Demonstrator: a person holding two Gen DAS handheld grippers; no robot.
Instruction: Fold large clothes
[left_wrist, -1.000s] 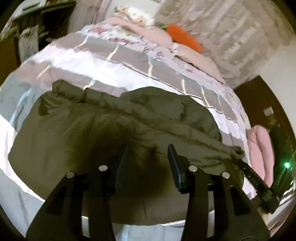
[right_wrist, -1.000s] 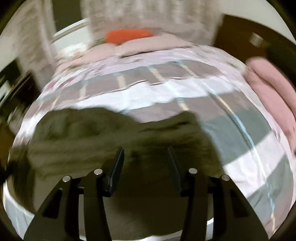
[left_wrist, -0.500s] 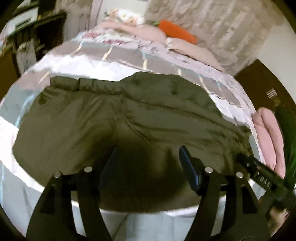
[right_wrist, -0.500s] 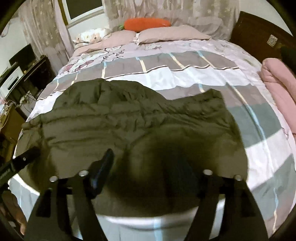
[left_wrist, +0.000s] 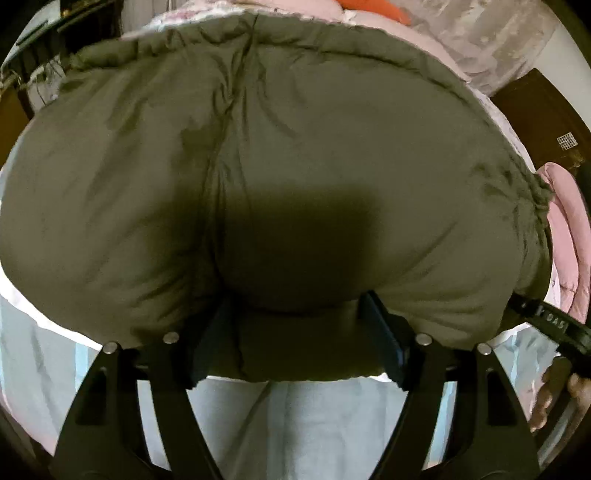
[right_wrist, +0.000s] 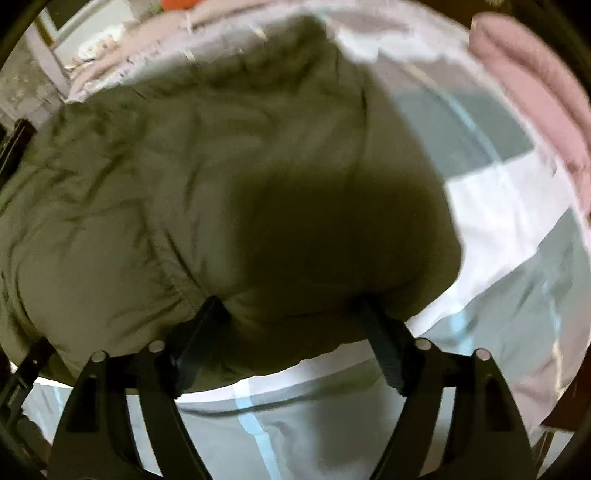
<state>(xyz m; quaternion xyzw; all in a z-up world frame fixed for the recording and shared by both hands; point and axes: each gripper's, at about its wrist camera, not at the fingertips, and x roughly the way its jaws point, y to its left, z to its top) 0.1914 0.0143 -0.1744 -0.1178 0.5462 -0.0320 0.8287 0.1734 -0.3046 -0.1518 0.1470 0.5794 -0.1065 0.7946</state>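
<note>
An olive padded jacket (left_wrist: 295, 155) fills mid-frame on a bed (right_wrist: 491, 206) with a grey-and-white checked cover; pink blanket (right_wrist: 532, 85) upper right. Left hand-held gripper (left_wrist: 295, 314) and right hand-held gripper (right_wrist: 288, 314) both spread wide at its near hem.

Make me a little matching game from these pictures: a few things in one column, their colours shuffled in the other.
Things:
1. puffy jacket
2. folded blanket beside the bed
3. long cushion at the headboard
4. fingers of the left gripper

Colours:
A. orange
B. black
C. olive green
D. pink

Pairs: 1-C, 2-D, 3-A, 4-B
</note>
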